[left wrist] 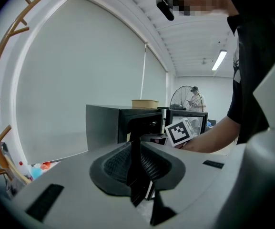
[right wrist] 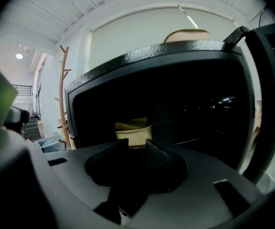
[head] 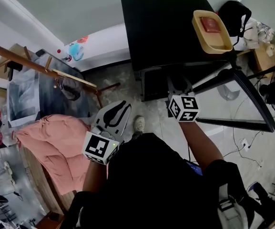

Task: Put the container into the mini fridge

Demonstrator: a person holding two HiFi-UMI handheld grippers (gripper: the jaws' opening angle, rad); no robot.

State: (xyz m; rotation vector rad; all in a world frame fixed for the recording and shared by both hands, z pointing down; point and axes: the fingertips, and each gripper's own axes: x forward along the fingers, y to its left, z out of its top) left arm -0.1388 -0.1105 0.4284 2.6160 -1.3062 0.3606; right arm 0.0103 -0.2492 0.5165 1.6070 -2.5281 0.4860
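Note:
The black mini fridge (head: 168,27) stands with its door (head: 244,97) swung open to the right. In the right gripper view a beige container (right wrist: 134,132) sits inside the dark fridge, a little beyond my right gripper (right wrist: 136,149). Its jaws stand apart with nothing between them. In the head view the right gripper (head: 178,81) is at the fridge's opening. A second beige container (head: 212,30) with something red in it rests on the fridge top. My left gripper (head: 120,108) hangs back over the floor, shut and holding nothing (left wrist: 136,152).
A wooden coat rack (head: 42,66) leans at the left, with a pink blanket (head: 56,142) below it. A black bag (head: 233,11) and cables lie at the right of the fridge. A fan (left wrist: 185,97) stands behind the fridge.

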